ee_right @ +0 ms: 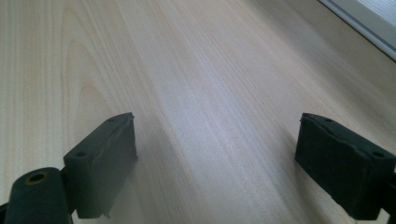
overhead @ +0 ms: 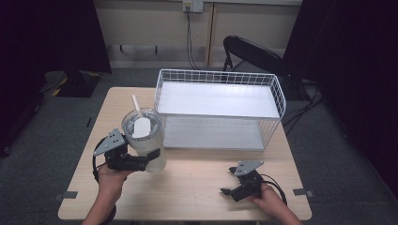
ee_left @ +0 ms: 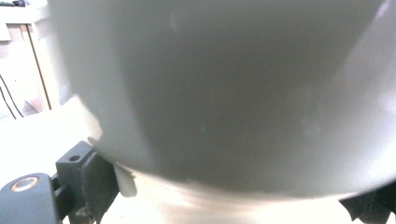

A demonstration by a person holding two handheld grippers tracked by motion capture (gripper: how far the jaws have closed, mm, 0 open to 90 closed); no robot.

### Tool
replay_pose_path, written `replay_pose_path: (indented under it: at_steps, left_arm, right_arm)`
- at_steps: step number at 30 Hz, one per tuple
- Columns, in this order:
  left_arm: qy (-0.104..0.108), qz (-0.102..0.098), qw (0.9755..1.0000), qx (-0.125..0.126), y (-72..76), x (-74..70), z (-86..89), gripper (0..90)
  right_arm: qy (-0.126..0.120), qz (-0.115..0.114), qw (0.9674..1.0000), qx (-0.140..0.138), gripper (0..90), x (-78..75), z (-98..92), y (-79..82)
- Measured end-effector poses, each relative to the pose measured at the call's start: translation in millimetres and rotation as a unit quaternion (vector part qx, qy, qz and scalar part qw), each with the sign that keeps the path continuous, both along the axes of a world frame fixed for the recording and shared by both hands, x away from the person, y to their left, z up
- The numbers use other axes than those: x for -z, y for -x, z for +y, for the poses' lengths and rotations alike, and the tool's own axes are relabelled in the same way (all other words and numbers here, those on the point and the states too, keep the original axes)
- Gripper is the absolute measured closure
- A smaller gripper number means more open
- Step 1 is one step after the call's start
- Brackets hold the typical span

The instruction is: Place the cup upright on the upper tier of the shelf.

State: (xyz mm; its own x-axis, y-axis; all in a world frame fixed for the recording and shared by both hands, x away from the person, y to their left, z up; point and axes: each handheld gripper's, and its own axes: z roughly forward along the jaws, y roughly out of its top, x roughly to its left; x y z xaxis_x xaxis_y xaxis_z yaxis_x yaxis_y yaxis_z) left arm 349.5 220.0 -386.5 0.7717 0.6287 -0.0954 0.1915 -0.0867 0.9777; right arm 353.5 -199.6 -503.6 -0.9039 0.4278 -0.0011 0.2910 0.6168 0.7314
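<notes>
A white wire basket (overhead: pixel 220 108) with a flat white shelf across its top is seen at the 12 o'clock side of the wooden table (overhead: pixel 197 187) in the high view; its open front faces the person, and a second white floor is seen under the shelf. A translucent tumbler (overhead: pixel 146 140) with a lid and a white straw (overhead: pixel 136 107) is held off the basket's near left corner, at about 9 o'clock from the table's middle; the basket's left wall lies just beside it at 3 o'clock of the cup's rim, and the two are seen apart. The left gripper (overhead: pixel 141 161) is clamped around the tumbler's lower body, with the left hand (overhead: pixel 110 180) behind it at 7 o'clock. A black folding chair (overhead: pixel 253 54) is seen beyond the basket at 1 o'clock, and cables hang from a wall socket at 12 o'clock.

The right gripper (overhead: pixel 230 187) is held low at 5 o'clock of the table, well apart from the tumbler, with bare wood between them; its jaws are spread and nothing is gripped.

In the left gripper view the tumbler's pale wall (ee_left: pixel 224 93) is pressed close between the jaws, the table beyond being blocked by it; whether the cup's base touches the wood cannot be told. In the right gripper view the wood grain (ee_right: pixel 201 93) is seen between the two parted jaws, and an edge of the basket's white floor (ee_right: pixel 369 23) is caught at 1 o'clock.
</notes>
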Motion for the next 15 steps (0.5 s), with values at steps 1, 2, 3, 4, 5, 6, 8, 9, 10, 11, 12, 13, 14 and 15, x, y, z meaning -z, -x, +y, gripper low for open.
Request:
replay_pose_path:
  at_steps: [1, 2, 3, 4, 5, 6, 8, 9, 10, 11, 12, 13, 14, 15]
  left_arm:
    - [-0.001, 0.000, 1.0000, 0.004, -1.9, -3.5, -1.9, 9.0]
    - [-0.001, 0.000, 1.0000, 0.004, -1.9, -3.5, -1.9, 9.0]
    - [-0.004, -0.001, 1.0000, 0.006, -3.7, -7.4, -3.9, 9.0]
    - [-0.004, 0.000, 1.0000, 0.006, -4.2, -9.2, -5.1, 9.0]
    - [-0.003, 0.002, 0.9999, 0.009, -5.2, -11.2, -6.3, 9.0]
    - [-0.003, 0.002, 0.9999, 0.009, -5.2, -11.2, -6.3, 9.0]
    - [-0.003, 0.005, 0.9999, 0.010, -6.7, -15.0, -8.7, 9.0]
    - [-0.003, 0.006, 0.9999, 0.013, -8.5, -18.3, -11.0, 9.0]
    - [-0.003, 0.006, 0.9999, 0.013, -8.5, -18.3, -11.0, 9.0]
    - [-0.002, 0.009, 0.9998, 0.016, -10.2, -21.5, -13.6, 9.0]
    - [-0.002, 0.009, 0.9998, 0.016, -10.2, -21.5, -13.6, 9.0]
    - [-0.002, 0.010, 0.9998, 0.018, -12.1, -24.2, -15.6, 9.0]
    - [-0.002, 0.010, 0.9998, 0.018, -12.1, -24.2, -15.6, 9.0]
    - [-0.001, 0.013, 0.9997, 0.019, -13.2, -25.6, -17.2, 9.1]
  right_arm:
    - [0.000, 0.000, 1.0000, 0.000, 11.9, 0.0, 0.0, 0.0]
    - [0.000, 0.000, 1.0000, 0.000, 11.9, 0.0, 0.0, 0.0]
    - [0.000, 0.000, 1.0000, 0.000, 11.9, 0.0, 0.0, 0.0]
    - [0.000, 0.000, 1.0000, 0.000, 12.0, 0.0, 0.0, 0.0]
    - [0.000, 0.000, 1.0000, 0.000, 12.0, 0.0, 0.0, 0.0]
    - [0.000, 0.000, 1.0000, 0.000, 12.0, 0.0, 0.0, 0.0]
    - [0.000, 0.000, 1.0000, 0.000, 12.0, 0.0, 0.0, 0.0]
    - [0.000, 0.000, 1.0000, 0.000, 12.0, 0.0, 0.0, 0.0]
    - [0.000, 0.000, 1.0000, 0.000, 11.9, 0.0, 0.0, 0.0]
    - [0.000, 0.000, 1.0000, 0.000, 11.9, 0.0, 0.0, 0.0]
    - [0.000, 0.000, 1.0000, 0.000, 11.9, 0.0, 0.0, 0.0]
    - [0.000, 0.000, 1.0000, 0.000, 12.0, 0.0, 0.0, 0.0]
    - [0.000, 0.000, 1.0000, 0.000, 12.0, 0.0, 0.0, 0.0]
    - [0.000, 0.000, 1.0000, 0.000, 11.9, 0.0, 0.0, 0.0]
